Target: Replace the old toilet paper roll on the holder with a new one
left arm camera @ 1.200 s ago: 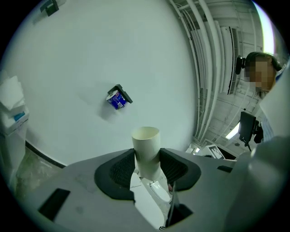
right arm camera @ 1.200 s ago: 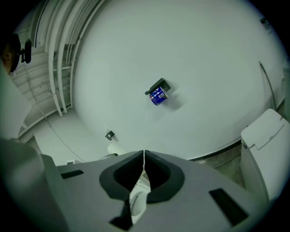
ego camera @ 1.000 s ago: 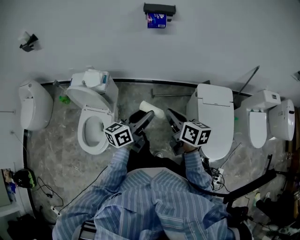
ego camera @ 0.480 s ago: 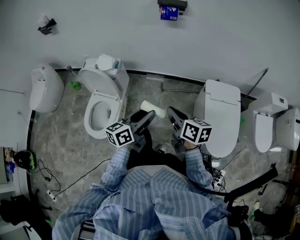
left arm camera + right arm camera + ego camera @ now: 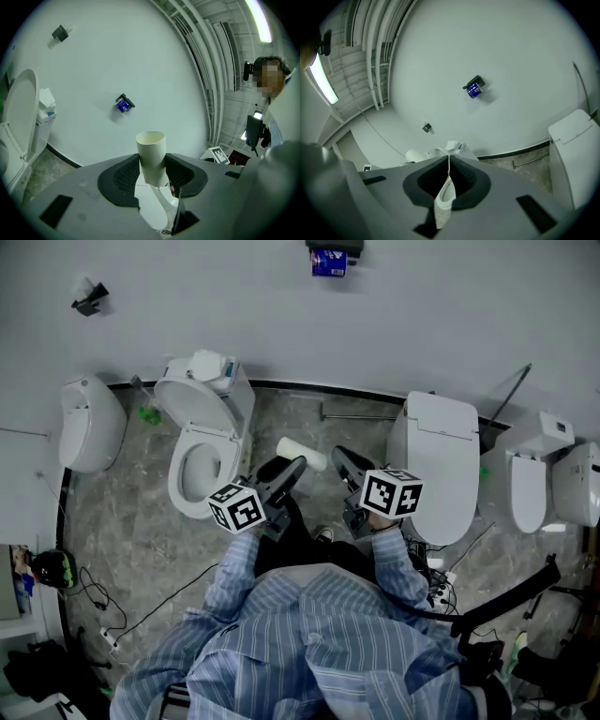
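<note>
Our left gripper (image 5: 152, 169) is clamped on a cream paper tube (image 5: 151, 149). The tube stands upright between the pads, its open rim below and slightly right of the wall holder (image 5: 124, 103) in the left gripper view. Our right gripper (image 5: 449, 165) is pinched closed with nothing in it. In the head view both grippers sit well below the holder, clear of the wall. The holder carries a blue pack (image 5: 328, 262), with bare wall all around it. Beneath the holder, open floor (image 5: 291, 413) runs between the open toilet (image 5: 202, 465) and the closed toilet (image 5: 442, 460).
</note>
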Tool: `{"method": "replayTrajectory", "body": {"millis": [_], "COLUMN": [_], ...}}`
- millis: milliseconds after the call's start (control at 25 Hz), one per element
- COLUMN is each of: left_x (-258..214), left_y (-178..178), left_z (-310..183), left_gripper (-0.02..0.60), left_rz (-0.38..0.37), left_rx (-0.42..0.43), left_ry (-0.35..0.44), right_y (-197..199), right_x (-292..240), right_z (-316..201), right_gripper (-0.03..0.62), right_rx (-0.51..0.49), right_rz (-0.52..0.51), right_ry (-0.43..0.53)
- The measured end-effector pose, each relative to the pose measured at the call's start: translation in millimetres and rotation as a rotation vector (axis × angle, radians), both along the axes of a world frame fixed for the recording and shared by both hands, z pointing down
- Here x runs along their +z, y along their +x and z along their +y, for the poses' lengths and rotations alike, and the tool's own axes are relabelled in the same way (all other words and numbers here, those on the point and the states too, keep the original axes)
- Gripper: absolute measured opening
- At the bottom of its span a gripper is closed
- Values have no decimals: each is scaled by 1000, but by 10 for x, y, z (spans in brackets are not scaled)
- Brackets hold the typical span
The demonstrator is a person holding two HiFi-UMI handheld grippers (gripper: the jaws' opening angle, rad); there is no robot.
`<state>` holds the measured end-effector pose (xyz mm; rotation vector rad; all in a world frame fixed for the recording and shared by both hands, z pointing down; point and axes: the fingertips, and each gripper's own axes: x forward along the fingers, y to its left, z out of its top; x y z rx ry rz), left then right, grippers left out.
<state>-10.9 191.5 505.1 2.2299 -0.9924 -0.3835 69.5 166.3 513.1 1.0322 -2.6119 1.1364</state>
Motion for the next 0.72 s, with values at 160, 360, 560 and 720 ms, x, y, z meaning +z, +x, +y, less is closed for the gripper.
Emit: {"method": "replayTrajectory", "body": {"millis": [160, 360, 560, 720], "left_x": [-9, -33, -30, -30], "left_y": [-73, -22, 45, 64], "left_z": [15, -20, -29, -48], "left_gripper": [173, 173, 173, 173], "left_rz": [6, 9, 9, 8], "left_rx": [-16, -16, -14, -25], "left_ry": [6, 15, 17, 13], "right_y": [-39, 16, 78, 107], "right_x": [16, 17, 48, 57], "right_z": [7, -5, -13, -14], "right_gripper": [15, 15, 15, 15], "right_rx": [-6, -9, -8, -16], "right_rz": [17, 27, 37, 41], "right_ry": [3, 3, -4, -6]}}
